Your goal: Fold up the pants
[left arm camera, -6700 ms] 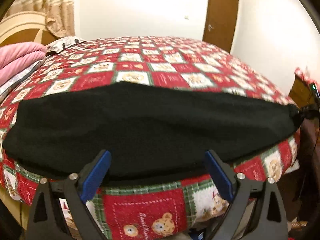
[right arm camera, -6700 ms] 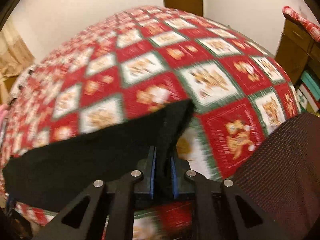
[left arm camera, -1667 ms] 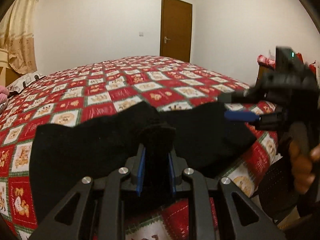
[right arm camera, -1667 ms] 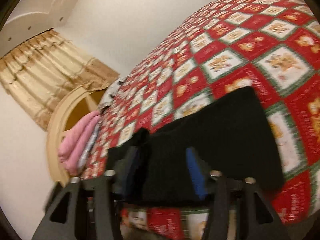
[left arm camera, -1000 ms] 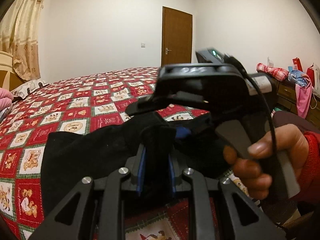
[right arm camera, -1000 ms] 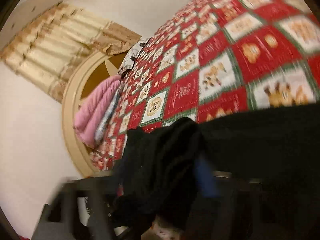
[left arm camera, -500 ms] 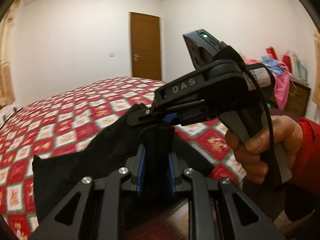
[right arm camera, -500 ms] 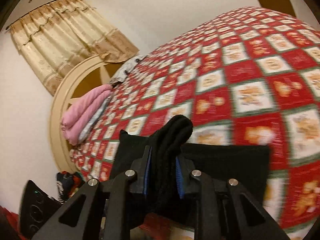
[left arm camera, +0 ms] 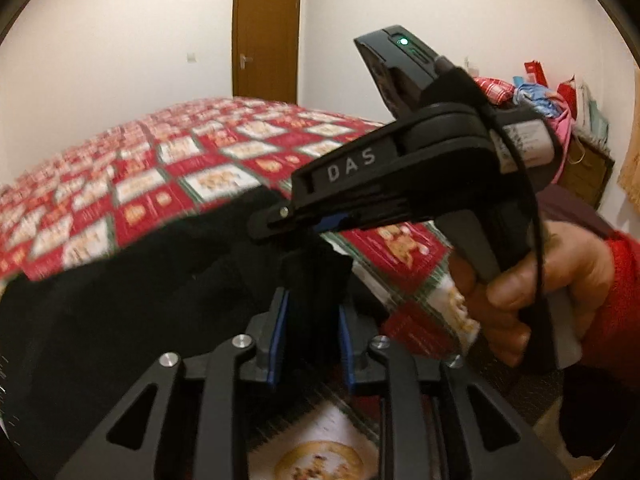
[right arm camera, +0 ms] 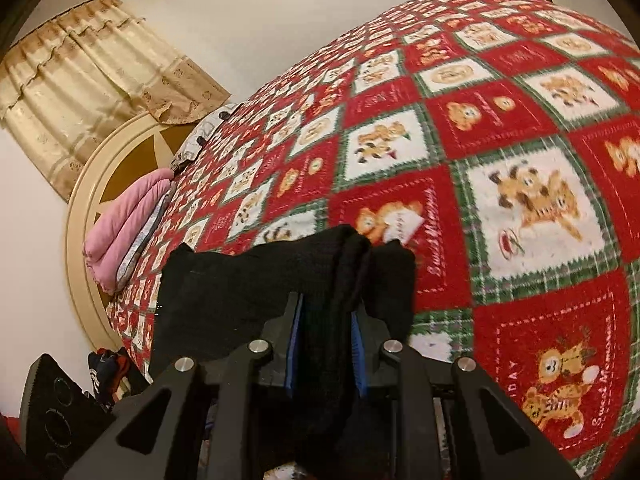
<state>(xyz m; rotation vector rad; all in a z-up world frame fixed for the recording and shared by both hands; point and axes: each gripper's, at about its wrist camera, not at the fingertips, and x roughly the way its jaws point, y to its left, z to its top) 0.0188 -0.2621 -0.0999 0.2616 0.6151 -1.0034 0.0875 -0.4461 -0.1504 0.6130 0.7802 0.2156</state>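
The black pants (left arm camera: 120, 312) lie over the near edge of a bed with a red, white and green teddy-bear quilt (left arm camera: 168, 160). My left gripper (left arm camera: 310, 320) is shut on a bunched fold of the pants. My right gripper (right arm camera: 326, 320) is shut on a thick fold of the same pants (right arm camera: 224, 292), lifted above the quilt (right arm camera: 520, 208). In the left wrist view the right gripper (left arm camera: 288, 220) crosses just above and in front of the left one, held by a hand in a red sleeve.
A brown door (left arm camera: 266, 40) stands in the far wall. A dresser with piled clothes (left arm camera: 560, 96) is at the right. Pink folded bedding (right arm camera: 124, 220), a cream headboard (right arm camera: 80, 220) and beige curtains (right arm camera: 92, 92) are at the bed's head.
Both grippers, still shut on the pants, have moved right along the bed's near edge. The right gripper has come down closer to the quilt, and more pants hang left of the left gripper.
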